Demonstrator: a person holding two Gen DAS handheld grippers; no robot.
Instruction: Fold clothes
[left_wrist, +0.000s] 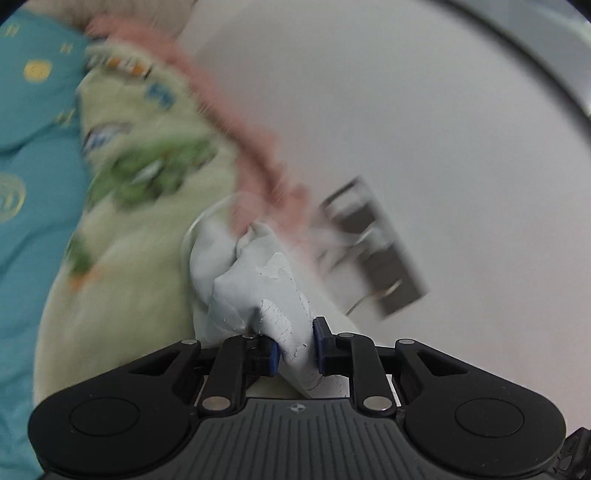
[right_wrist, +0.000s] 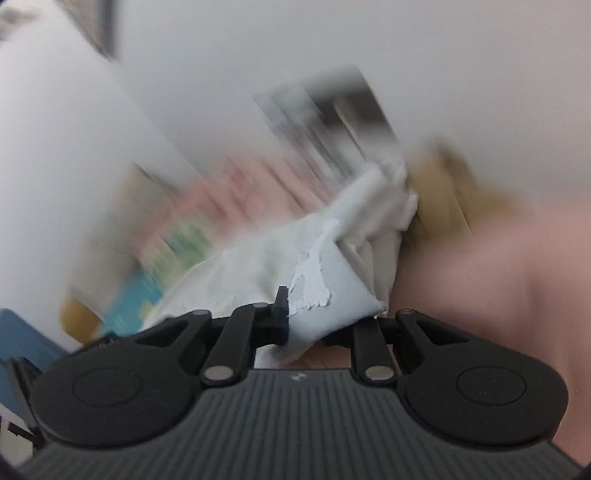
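Observation:
My left gripper (left_wrist: 295, 345) is shut on a bunched fold of a pale grey-white garment (left_wrist: 255, 284) with a cracked white print; the cloth runs forward from the jaws. My right gripper (right_wrist: 321, 321) is shut on the same kind of white garment (right_wrist: 332, 258), which bulges over and hides the right fingertip. Both views are blurred by motion. A pink cloth (left_wrist: 255, 147) trails past the garment in the left wrist view, and a pink cloth (right_wrist: 480, 266) fills the right side of the right wrist view.
A pale green printed cloth (left_wrist: 147, 184) and a teal patterned cloth (left_wrist: 33, 147) lie at the left in the left wrist view. A dark rectangular object (left_wrist: 380, 251) hangs on the white wall. Blurred tan shapes (right_wrist: 443, 192) show beyond the garment in the right wrist view.

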